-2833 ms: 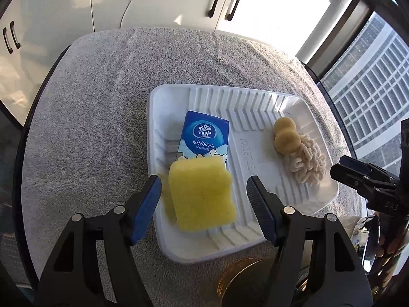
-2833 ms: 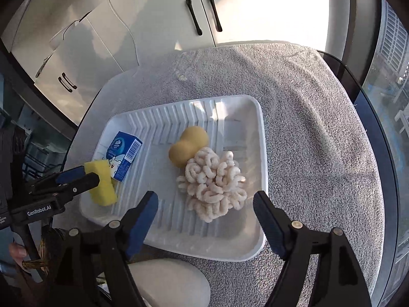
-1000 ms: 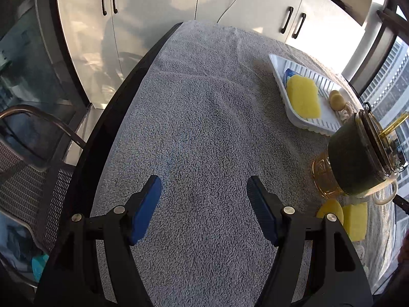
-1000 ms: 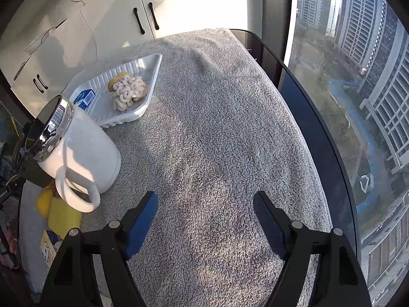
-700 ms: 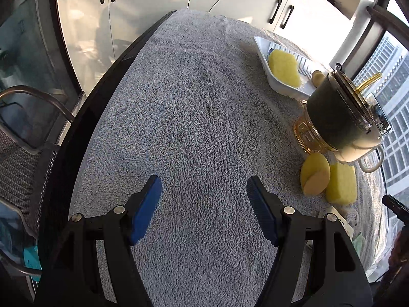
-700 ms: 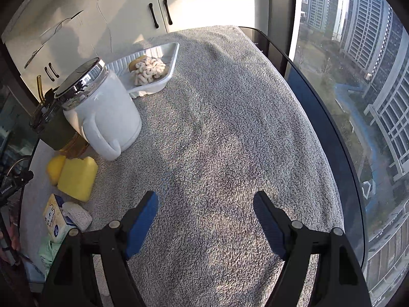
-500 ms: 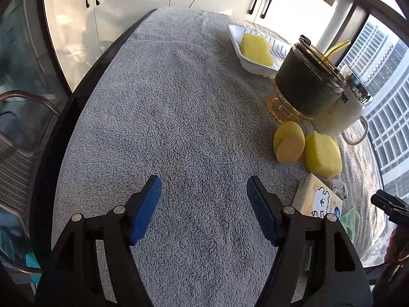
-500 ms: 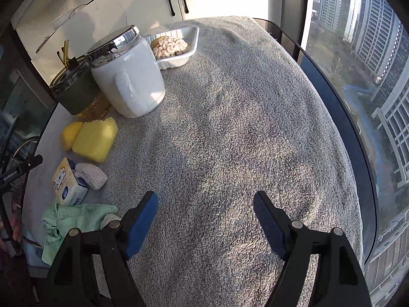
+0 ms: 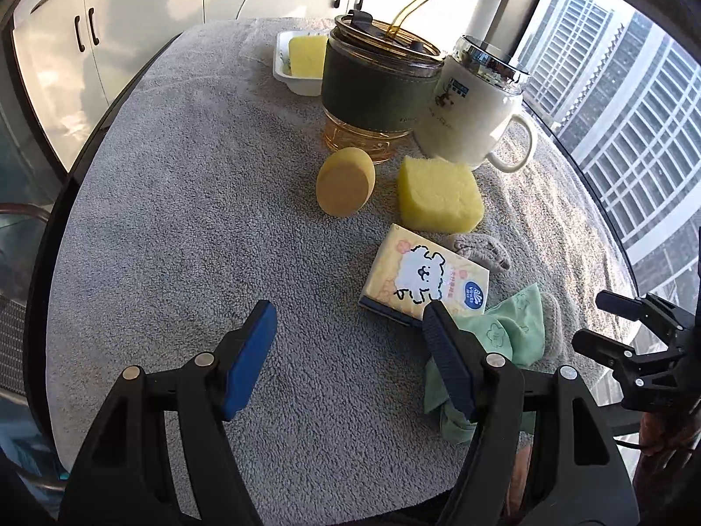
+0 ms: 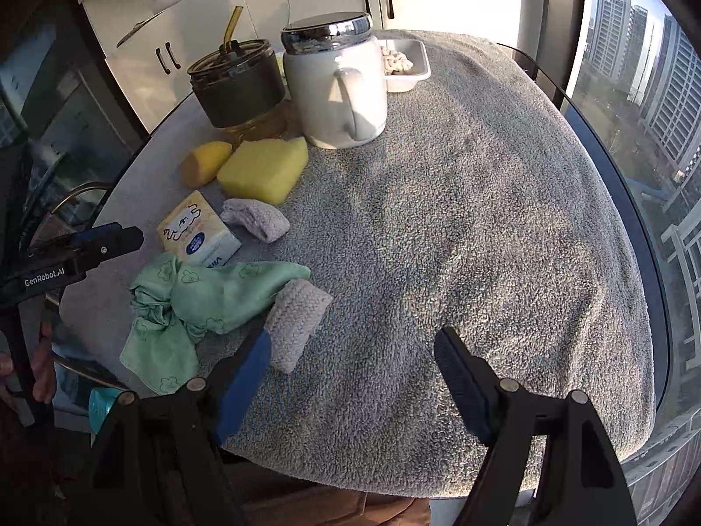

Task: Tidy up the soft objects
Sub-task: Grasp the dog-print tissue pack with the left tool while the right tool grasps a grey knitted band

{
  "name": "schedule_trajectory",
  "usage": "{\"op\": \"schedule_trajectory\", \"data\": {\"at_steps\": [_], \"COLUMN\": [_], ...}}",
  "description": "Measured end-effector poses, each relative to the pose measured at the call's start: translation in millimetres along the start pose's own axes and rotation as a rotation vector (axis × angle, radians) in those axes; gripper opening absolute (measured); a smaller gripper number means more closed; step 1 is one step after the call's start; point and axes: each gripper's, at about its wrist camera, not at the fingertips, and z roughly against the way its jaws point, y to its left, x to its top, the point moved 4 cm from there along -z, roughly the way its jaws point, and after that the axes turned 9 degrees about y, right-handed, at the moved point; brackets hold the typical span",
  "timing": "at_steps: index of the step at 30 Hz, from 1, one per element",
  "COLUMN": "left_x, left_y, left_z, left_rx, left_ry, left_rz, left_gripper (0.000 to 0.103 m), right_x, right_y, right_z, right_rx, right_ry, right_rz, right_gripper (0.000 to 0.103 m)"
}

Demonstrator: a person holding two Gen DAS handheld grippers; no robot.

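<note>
The left gripper (image 9: pixel 350 350) hangs over the grey towel (image 9: pixel 184 201) with its blue-padded jaws spread wide and nothing between them. The right gripper (image 10: pixel 350 377) is likewise released and empty, low over the towel's near edge.

Taking the tissue pack (image 9: pixel 425 276) as the landmark: the left gripper's right finger (image 9: pixel 447 359) sits just in front of its near corner, and the crumpled green cloth (image 9: pixel 504 333) lies against that same near side, spilling toward the table edge. A woven beige roll (image 10: pixel 298 311) lies on the cloth's far fringe from the pack, just ahead of the right gripper's left finger (image 10: pixel 241 381). A smaller knitted grey roll (image 10: pixel 256 219) rests touching the pack's right side. Just behind the pack sits the yellow rectangular sponge (image 9: pixel 438 195), with the round tan sponge (image 9: pixel 346 182) close beside it on the left. Farther behind stand the dark-sleeved tumbler (image 9: pixel 377 87) with a straw and the white lidded mug (image 9: pixel 473 105), side by side. Well beyond the pack, behind both cups, the white tray (image 9: pixel 289 74) holds another yellow sponge (image 9: pixel 306 57) and a pale chenille mitt (image 10: pixel 396 61).
</note>
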Motion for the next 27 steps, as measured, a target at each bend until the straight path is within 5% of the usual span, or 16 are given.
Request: {"op": "schedule_trajectory", "data": {"at_steps": [13,27], "left_x": [22.6,19.8], "left_y": [-50.6,-57.6], "left_z": [-24.9,-54.4], "left_rx": [0.028,0.216], "left_ry": [0.040,0.081], "left_rz": [-0.149,-0.321], "left_gripper": [0.068,0.085], "right_x": [6.5,11.9], "right_y": [21.2,36.1], "right_z": [-34.3,-47.9], "right_rx": [0.025,-0.061], "right_ry": [0.033,0.013], "right_rz": [-0.008,0.032], "right_gripper": [0.079,0.078]}}
